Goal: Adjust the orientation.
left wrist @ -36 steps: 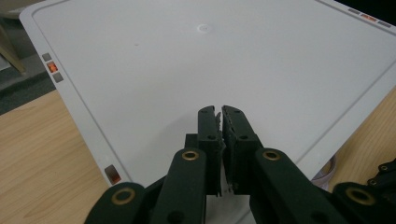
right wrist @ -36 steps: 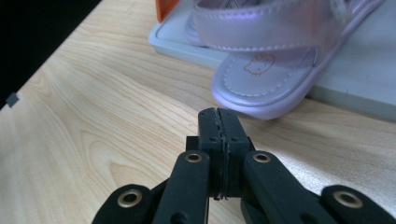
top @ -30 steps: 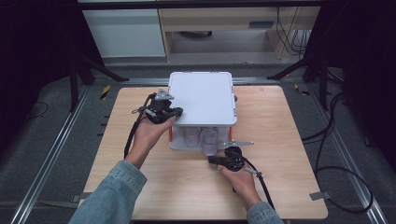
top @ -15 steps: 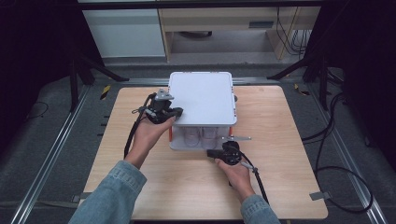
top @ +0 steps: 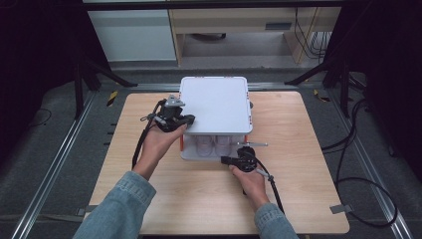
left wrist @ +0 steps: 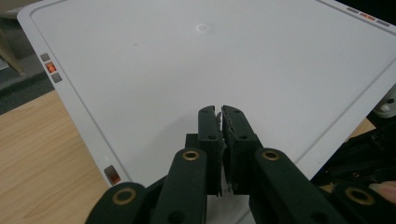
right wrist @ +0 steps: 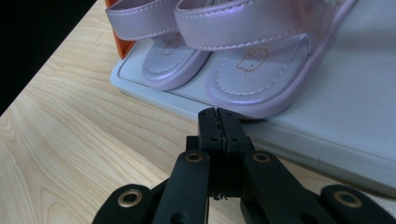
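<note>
High view: a white two-tier rack (top: 215, 104) stands mid-table (top: 308, 199); left gripper (top: 188, 119) at its top's left edge, right gripper (top: 225, 160) at the lower shelf's front. Left gripper view: jaws pressed together, empty, over the white top (left wrist: 210, 60). Right gripper view: jaws closed, empty — tips just before the lilac sandals (right wrist: 252, 60) on the lower shelf (right wrist: 345, 107).

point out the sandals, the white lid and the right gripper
sandals (right wrist: 254, 79), right gripper view, insole of the nearer one
white lid (top: 215, 103), high view, middle of its top
right gripper (right wrist: 218, 114), right gripper view, tips of its shut jaws
</note>
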### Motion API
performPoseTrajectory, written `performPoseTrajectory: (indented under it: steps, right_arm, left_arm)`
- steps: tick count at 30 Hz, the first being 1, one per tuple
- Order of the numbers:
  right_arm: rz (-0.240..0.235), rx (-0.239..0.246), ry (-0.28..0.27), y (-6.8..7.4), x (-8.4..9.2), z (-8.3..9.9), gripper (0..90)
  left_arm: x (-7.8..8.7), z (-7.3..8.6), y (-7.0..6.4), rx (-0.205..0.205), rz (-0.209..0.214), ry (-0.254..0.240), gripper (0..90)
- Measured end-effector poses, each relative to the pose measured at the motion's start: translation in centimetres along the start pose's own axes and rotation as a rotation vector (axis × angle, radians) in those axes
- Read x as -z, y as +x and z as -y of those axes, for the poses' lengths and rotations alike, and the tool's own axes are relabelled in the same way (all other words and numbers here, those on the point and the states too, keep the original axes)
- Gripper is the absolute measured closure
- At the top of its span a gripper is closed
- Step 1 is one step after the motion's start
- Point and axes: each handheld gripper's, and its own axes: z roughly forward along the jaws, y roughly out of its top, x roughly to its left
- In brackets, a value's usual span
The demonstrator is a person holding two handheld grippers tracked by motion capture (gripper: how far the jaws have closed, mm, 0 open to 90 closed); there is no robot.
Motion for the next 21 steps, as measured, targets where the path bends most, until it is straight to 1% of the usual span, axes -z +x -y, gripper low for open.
performPoseTrajectory:
  steps: [1,2,8,10,13,14,15,16,17,18,19,20,21]
  right_arm:
    - [0.000,0.000,0.000,0.00,0.00,0.00,90.0]
    - [0.000,-0.011,-0.001,-0.03,-0.05,-0.05,90.0]
    - [-0.003,-0.018,0.000,-0.03,-0.24,-0.19,90.0]
    - [0.003,-0.009,0.001,-0.03,-0.28,-0.18,90.0]
    - [-0.004,-0.005,0.004,0.00,-0.30,-0.10,90.0]
    - [-0.012,0.003,0.001,0.13,-0.21,-0.08,87.8]
    - [-0.012,0.003,0.001,0.13,-0.21,-0.08,87.8]
    - [-0.011,0.025,-0.005,0.31,-0.01,-0.06,85.2]
    - [-0.011,0.025,-0.005,0.31,-0.01,-0.06,85.2]
    - [-0.016,0.040,-0.017,0.51,0.20,-0.05,79.9]
    - [-0.016,0.040,-0.017,0.51,0.20,-0.05,79.9]
    - [-0.009,0.065,-0.029,0.71,0.53,-0.09,74.6]
    - [-0.009,0.065,-0.029,0.71,0.53,-0.09,74.6]
  left_arm:
    - [0.00,0.00,0.00,0.000,0.000,0.000,85.6]
    - [0.00,0.00,0.00,0.000,0.000,0.000,85.6]
    - [0.00,0.00,-0.02,0.000,-0.001,0.000,85.6]
    - [0.01,-0.01,0.00,0.001,0.000,0.000,85.6]
    - [0.03,-0.01,0.01,-0.002,0.000,0.000,85.6]
    - [0.08,0.01,0.02,-0.002,-0.005,-0.002,83.9]
    - [0.08,0.01,0.02,-0.002,-0.005,-0.002,82.0]
    - [0.14,0.04,0.04,-0.002,-0.008,-0.004,80.8]
    - [0.21,0.11,0.03,-0.002,-0.010,-0.007,80.8]
    - [0.48,0.29,-0.01,-0.002,-0.020,-0.024,77.3]
    - [0.48,0.29,-0.01,-0.002,-0.020,-0.024,74.1]
    - [0.66,0.38,-0.02,-0.007,-0.030,-0.031,70.0]
    - [0.84,0.46,-0.03,-0.008,-0.035,-0.037,70.0]
